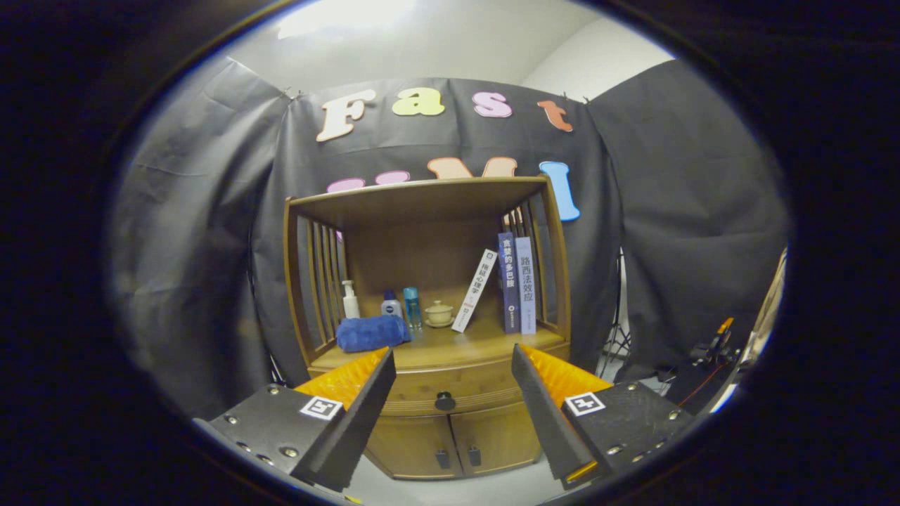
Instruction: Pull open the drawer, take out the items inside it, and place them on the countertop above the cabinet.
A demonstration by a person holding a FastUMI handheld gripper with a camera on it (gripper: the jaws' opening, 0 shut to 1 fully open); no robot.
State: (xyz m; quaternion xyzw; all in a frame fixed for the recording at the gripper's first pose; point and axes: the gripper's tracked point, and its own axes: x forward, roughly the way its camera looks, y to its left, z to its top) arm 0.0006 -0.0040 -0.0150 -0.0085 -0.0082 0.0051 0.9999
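A wooden cabinet (422,211) stands ahead against the booth wall. Its drawer (457,390) is closed, with a dark round knob (444,401) at the front. The countertop (464,344) above the drawer forms an open shelf. My gripper (453,358) is open, its fingers spread wide with nothing between them. The knob lies beyond the fingers, in line with the gap, and well apart from them. What the drawer holds is hidden.
On the countertop lie a rolled blue towel (371,332), a white pump bottle (349,300), two small bottles (402,306), a lidded cup (439,313), a leaning white book (474,291) and two upright books (517,284). Two lower doors (450,439) sit under the drawer.
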